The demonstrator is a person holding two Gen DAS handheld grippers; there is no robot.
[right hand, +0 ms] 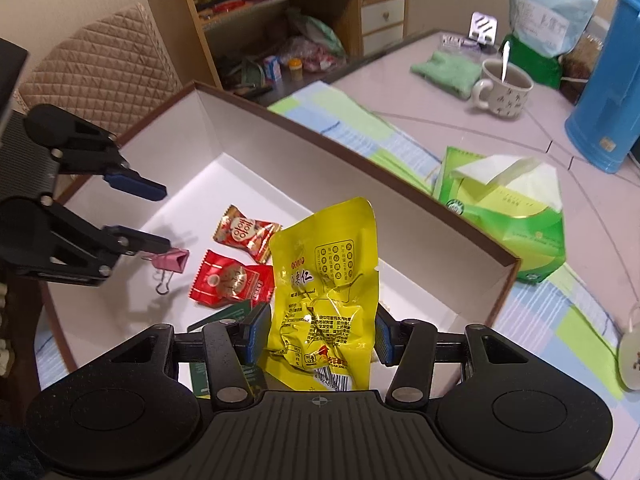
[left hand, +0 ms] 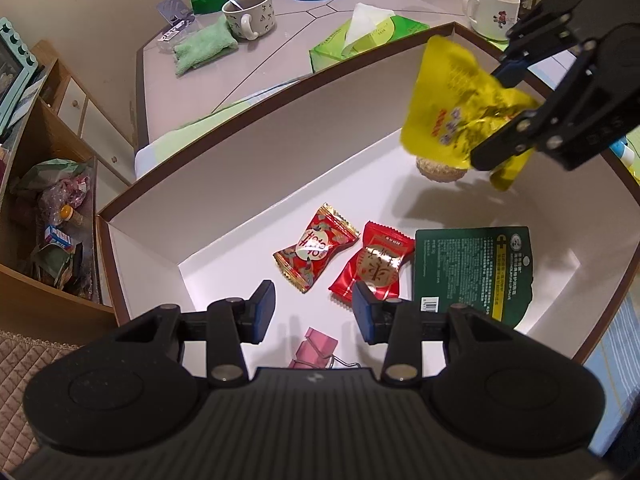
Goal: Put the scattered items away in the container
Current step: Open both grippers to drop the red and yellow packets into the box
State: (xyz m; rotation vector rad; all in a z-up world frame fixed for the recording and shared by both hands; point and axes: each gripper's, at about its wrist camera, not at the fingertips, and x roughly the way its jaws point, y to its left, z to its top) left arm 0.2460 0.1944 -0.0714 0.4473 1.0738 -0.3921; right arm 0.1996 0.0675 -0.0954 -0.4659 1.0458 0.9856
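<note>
right tongs (right hand: 318, 336) pinching yellow packet (right hand: 326, 296) above box (right hand: 400, 168) | left tongs (left hand: 314, 308) spread, empty, low inside box above pink clip (left hand: 314, 350) | risk: released packet is light, may flutter onto red candies (left hand: 340, 256) or snag a pad

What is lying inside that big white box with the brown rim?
Inside the white box: two red candy wrappers, a dark green flat packet, a pink binder clip, and a round beige thing, mostly hidden behind the yellow foil pouch held above.

Black hand-held gripper (left hand: 314, 312), blue pads (left hand: 264, 312)
</note>
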